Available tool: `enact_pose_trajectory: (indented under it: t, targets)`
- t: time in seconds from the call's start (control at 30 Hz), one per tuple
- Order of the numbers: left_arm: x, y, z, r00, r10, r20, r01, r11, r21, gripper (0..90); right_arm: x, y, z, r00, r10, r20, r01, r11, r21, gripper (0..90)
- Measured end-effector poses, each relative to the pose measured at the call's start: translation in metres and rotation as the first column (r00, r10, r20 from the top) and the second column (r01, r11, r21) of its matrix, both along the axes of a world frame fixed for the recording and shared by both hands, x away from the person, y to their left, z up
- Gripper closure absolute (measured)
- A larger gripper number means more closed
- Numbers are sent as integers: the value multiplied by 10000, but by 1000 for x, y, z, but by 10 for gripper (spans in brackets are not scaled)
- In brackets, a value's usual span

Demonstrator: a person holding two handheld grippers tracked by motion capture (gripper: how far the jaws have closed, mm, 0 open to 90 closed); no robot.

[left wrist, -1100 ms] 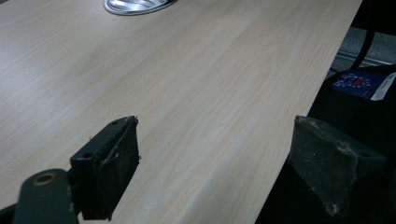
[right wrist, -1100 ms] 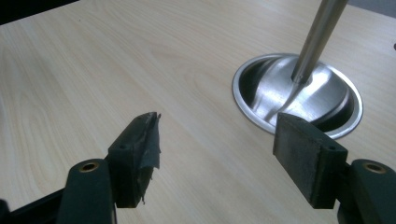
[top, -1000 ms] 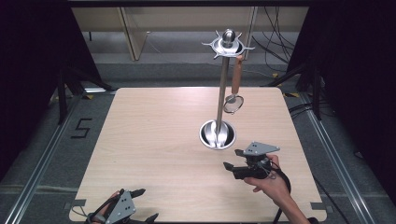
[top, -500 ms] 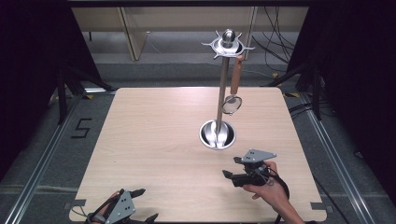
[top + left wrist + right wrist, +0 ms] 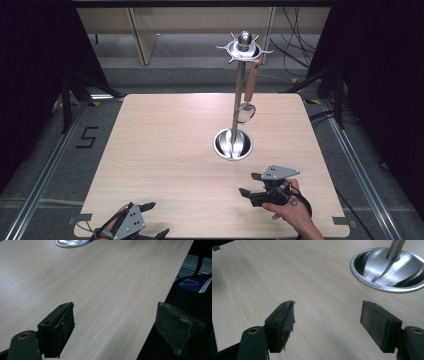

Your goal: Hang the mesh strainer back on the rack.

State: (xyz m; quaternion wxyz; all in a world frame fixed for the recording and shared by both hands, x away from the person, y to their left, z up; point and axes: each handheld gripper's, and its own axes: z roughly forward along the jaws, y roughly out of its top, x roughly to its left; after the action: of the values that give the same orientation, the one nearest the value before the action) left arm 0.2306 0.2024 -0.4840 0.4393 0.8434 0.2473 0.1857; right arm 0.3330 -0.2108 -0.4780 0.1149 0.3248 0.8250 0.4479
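A steel utensil stand rises from a round dished base right of the table's middle. From a hook on its top ring hangs a wooden-handled utensil with a round metal head. My right gripper is held by a hand in front of the base, open and empty, apart from the stand. Its own view has the open gripper over bare wood with the base ahead. My left gripper is open at the front left edge. In its own view the gripper is empty.
The light wooden table has dark floor and metal rails around it. Cables lie behind the table at the right. One left jaw hangs past the table edge, near a blue patterned item below.
My right gripper has drawn back from the stand's base toward the front edge of the table, still open. The left gripper has barely moved.
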Motion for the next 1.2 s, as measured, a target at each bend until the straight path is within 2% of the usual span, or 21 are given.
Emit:
enact_pose_trajectory:
  t: [0.1,0.13,0.17,0.2,0.27,0.3,0.33,0.37,0.4,0.43,0.47,0.5,0.6,0.67,0.73,0.77,0.8,0.83,0.9,1.2]
  targets:
    - [-1,0,1,9999,-32,-140,32,10000,28,152,-3,-1,0,9999,88,-146,-87,9999,52,268]
    - [-1,0,1,9999,-30,-115,30,10000,28,152,-3,-2,-1,9998,175,-59,-174,9998,129,268]
    - [-1,0,1,9999,-25,-110,25,10000,27,152,-6,-2,-1,9999,-38,-148,39,10000,18,265]
    - [0,-1,0,10000,12,-5,-12,10000,-33,152,-6,-2,-2,9997,150,-170,-147,9997,176,261]
    - [0,1,1,9999,-24,-144,25,9999,101,152,-9,-2,-3,9998,62,-212,-62,10000,15,252]
    - [0,0,0,10000,27,-70,-27,10000,4,152,-8,-2,-4,9990,334,-292,-335,9994,-45,247]
    - [0,0,0,10000,23,-53,-23,10000,-54,152,-10,-2,-4,9996,24,-282,-25,10000,-40,241]
    - [0,1,1,9999,-30,-140,32,9999,114,152,-11,-3,-4,9997,12,-224,-15,9999,-118,237]
    - [0,1,1,10000,-4,-28,5,9999,103,152,-12,-3,-4,9993,10,-385,-15,9999,-123,234]
    - [0,0,0,10000,5,7,-5,10000,43,152,-12,-3,-5,9997,-23,-235,20,9999,-119,233]
    - [0,-1,0,10000,25,-40,-26,9999,-111,152,-13,-3,-6,9996,64,-264,-67,9999,-118,233]
    - [-1,-1,0,9999,7,-134,-8,10000,-81,152,-15,-3,-6,9991,33,-434,-40,9999,-163,233]
    - [-1,-1,0,10000,47,-75,-48,9999,-138,152,-18,-3,-7,9992,161,-359,-167,9997,-157,232]
    - [0,0,0,10000,19,9,-19,10000,34,152,-20,-4,-7,9992,142,-382,-154,9994,-313,233]
    - [0,1,1,9999,-55,-124,57,9998,193,152,-22,-4,-8,9990,157,-427,-178,9986,-489,234]
    - [0,1,1,10000,-63,-69,64,9996,262,152,-23,-4,-8,9994,73,-324,-91,9985,-534,235]
    - [0,1,1,10000,-75,-64,77,9996,277,152,-24,-4,-9,9990,129,-435,-156,9979,-627,237]
    - [-1,-1,0,9999,10,-136,-11,10000,-83,152,-26,-3,-10,9987,69,-500,-103,9976,-679,237]
    - [0,0,0,9999,-37,-112,37,10000,36,152,-26,-4,-10,9987,171,-477,-209,9966,-792,237]
    - [0,-1,0,10000,-13,-52,13,10000,22,152,-27,-4,-12,9987,158,-479,-207,9946,-1019,244]
